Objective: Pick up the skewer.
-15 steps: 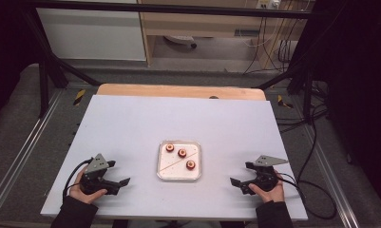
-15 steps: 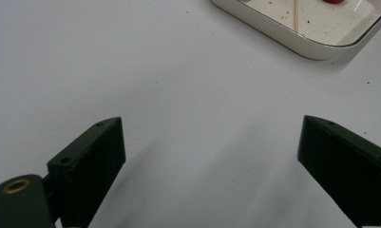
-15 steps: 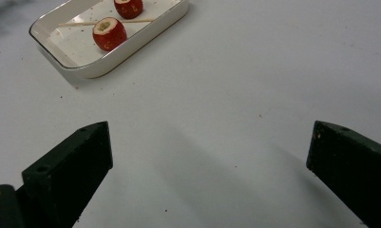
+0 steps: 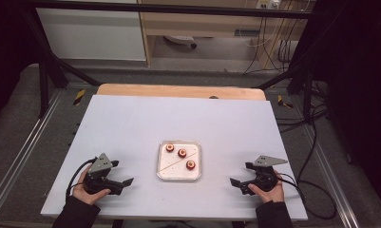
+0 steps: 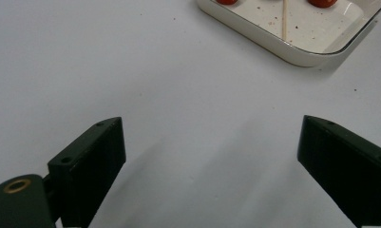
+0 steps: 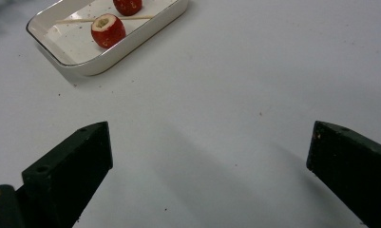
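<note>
Left black two-jaw gripper [image 4: 120, 183] low at near-left of white tabletop [image 4: 178, 118], jaws spread wide, nothing held; shallow white square dish [image 4: 179, 176] between grippers, well apart from both, holding three red cored fruit pieces [image 4: 182, 153] and thin wooden skewer [image 4: 171, 164]; right black two-jaw gripper [image 4: 239, 182] likewise wide open, empty

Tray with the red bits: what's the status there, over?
Left gripper and right gripper open, empty, flanking tray. Three red pieces and a stick inside, untouched. Path clear.
</note>
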Motion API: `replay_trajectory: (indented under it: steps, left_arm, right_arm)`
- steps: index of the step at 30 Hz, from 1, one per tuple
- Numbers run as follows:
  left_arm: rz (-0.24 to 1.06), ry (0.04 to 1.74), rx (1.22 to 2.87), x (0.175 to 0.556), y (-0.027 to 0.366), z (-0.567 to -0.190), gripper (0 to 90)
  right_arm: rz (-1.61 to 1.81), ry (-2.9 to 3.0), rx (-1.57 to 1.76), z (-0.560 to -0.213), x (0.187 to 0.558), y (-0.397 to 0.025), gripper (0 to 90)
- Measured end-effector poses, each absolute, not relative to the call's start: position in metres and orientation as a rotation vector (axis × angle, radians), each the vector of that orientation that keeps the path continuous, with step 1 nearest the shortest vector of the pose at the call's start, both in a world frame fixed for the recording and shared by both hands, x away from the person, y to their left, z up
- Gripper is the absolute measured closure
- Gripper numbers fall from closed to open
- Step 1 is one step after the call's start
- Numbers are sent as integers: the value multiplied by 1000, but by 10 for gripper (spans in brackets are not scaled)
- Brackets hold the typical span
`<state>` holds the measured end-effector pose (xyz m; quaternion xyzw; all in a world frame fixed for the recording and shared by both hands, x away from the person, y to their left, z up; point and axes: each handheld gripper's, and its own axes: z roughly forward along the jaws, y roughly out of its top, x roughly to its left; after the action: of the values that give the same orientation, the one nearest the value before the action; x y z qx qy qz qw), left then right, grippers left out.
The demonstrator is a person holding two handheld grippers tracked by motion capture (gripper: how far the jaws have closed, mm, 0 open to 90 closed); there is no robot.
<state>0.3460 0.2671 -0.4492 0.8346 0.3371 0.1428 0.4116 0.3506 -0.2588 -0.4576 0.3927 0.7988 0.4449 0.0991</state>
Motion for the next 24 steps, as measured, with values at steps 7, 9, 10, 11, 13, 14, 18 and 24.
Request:
replay_trajectory:
  steps: [7,9,10,11,13,14,18,24]
  left_arm:
    - [357,818,2123,345,252,-443,86]
    - [358,809,2128,344,248,-440,87]
    - [360,807,2127,344,245,-439,89]
    - [361,806,2126,344,243,-437,90]
    - [367,801,2129,345,236,-433,93]
    - [367,801,2129,345,236,-433,94]
    - [368,795,2149,349,220,-426,110]
    - [356,790,2166,361,191,-420,139]
  right_arm:
    - [1305,2364,1165,-458,351,-259,17]
    - [1309,2363,1167,-458,351,-258,17]
    - [1309,2363,1168,-457,351,-258,16]
    - [1308,2363,1167,-457,351,-258,16]
    - [1308,2364,1169,-457,351,-258,16]
    - [1308,2364,1169,-457,351,-258,16]
    - [1306,2366,1168,-457,351,-258,15]
    - [1309,2366,1166,-457,351,-258,15]
